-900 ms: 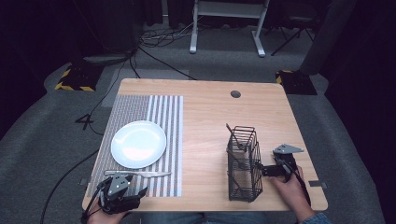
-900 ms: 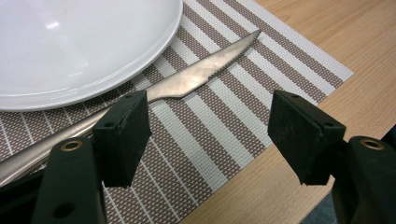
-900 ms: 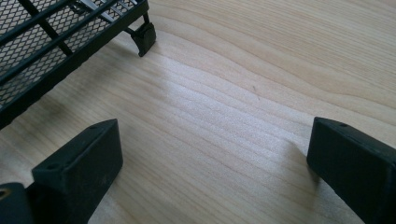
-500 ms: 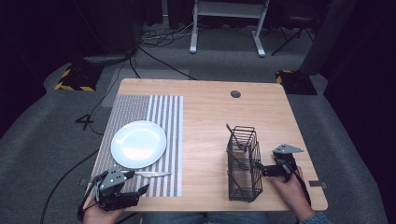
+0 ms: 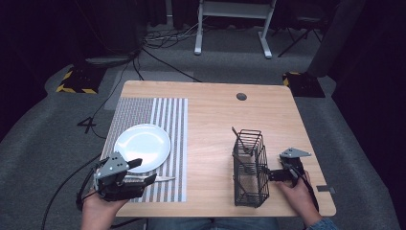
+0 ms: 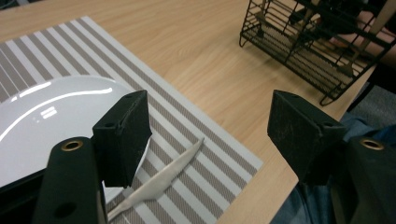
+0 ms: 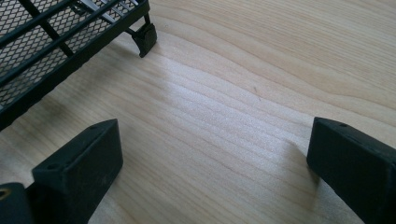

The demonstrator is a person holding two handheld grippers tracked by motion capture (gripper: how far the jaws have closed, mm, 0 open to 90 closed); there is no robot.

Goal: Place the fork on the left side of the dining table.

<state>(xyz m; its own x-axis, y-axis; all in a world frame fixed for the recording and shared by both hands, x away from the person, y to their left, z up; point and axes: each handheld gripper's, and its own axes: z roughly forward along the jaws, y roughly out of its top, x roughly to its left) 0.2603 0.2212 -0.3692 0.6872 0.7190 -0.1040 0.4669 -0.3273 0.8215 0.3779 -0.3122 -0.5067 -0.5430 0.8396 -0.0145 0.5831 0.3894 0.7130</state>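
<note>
Since the earlier frame the left gripper (image 5: 143, 178) had shifted toward the plate (image 5: 142, 142), jaws open and empty, with the white knife (image 6: 161, 177) lying lengthwise between and just below them on the striped mat (image 6: 196, 126), while the right gripper (image 5: 275, 174), also open, rested beside the wire basket (image 5: 250, 167) on the bench (image 5: 215, 120), well apart.

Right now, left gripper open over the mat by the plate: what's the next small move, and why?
Probably ease the left gripper down and slightly to its own left, to straddle the white knife. Its jaws stand wide open and hold nothing, and the knife lies flat on the striped placemat beside the plate, nearer one jaw than centred in the gap.
</note>
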